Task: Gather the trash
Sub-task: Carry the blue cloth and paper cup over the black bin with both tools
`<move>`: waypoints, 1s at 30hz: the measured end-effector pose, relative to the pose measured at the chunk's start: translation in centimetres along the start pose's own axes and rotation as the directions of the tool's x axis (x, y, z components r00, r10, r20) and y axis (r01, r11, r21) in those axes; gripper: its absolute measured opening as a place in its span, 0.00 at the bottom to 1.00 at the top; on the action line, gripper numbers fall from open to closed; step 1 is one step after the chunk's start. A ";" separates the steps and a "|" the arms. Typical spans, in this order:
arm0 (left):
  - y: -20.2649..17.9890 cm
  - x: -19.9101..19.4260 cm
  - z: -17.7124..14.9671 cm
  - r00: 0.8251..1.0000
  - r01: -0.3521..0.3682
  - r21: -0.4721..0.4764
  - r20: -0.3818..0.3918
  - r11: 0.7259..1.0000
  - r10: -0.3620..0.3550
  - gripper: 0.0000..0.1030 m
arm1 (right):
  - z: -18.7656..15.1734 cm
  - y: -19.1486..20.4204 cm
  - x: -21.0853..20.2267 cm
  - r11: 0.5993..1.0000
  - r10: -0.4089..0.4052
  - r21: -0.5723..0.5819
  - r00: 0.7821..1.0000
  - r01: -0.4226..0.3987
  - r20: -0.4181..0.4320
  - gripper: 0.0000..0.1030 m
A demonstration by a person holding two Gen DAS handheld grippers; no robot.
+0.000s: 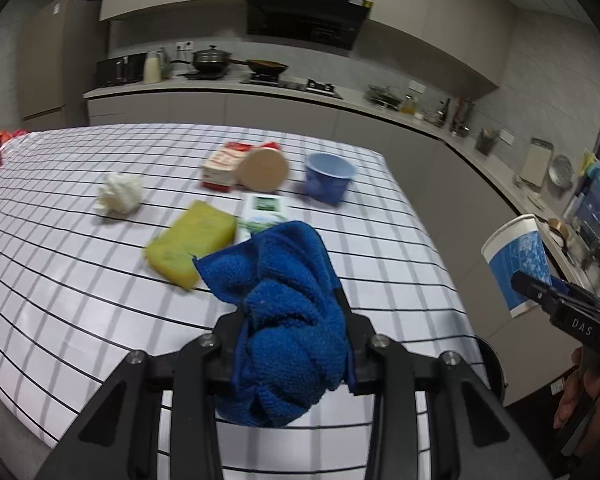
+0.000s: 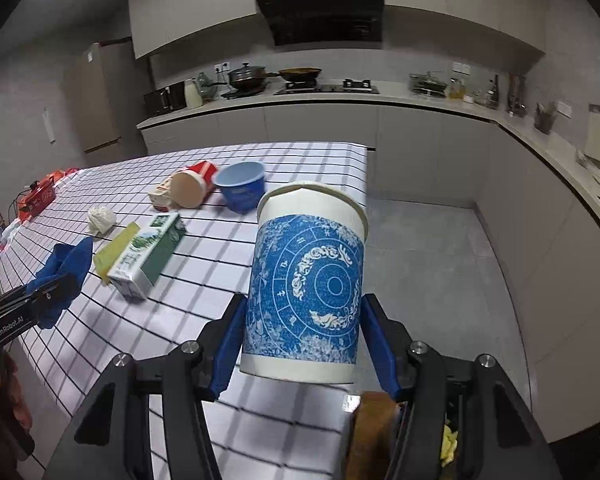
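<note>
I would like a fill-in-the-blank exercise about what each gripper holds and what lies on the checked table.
1. The left tongs are shut on a blue ____.
2. The right tongs grip an upright paper cup printed in white and ____.
3. On the table, the yellow sponge lies beside a green and white ____.
4. The red cup lies on its ____.

Missing words: cloth; blue; carton; side
</note>
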State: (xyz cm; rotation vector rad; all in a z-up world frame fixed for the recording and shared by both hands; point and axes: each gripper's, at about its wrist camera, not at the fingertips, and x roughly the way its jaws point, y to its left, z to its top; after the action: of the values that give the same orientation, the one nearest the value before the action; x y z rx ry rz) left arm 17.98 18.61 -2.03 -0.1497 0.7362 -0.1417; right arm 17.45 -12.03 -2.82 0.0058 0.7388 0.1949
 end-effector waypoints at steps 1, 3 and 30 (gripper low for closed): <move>-0.8 0.0 -0.1 1.000 0.006 0.008 -0.002 1.000 -0.006 0.36 | -0.3 -0.7 -0.4 1.000 -0.006 0.004 1.000 0.006 0.000 0.58; -2.5 0.1 -0.5 1.000 0.024 0.022 -0.009 0.999 -0.023 0.36 | -1.1 -2.3 -1.3 1.000 -0.019 0.012 1.000 0.019 -0.003 0.58; -24.8 4.1 -6.4 0.970 0.213 0.181 -0.154 0.960 -0.187 0.36 | -10.0 -20.2 -7.2 0.991 -0.107 0.067 0.990 0.114 -0.097 0.58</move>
State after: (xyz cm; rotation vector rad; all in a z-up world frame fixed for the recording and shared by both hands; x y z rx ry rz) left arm 14.77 -6.94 -4.87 -0.0253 0.8371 -0.4206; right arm 9.05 -33.82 -6.89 0.0251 0.8366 0.0627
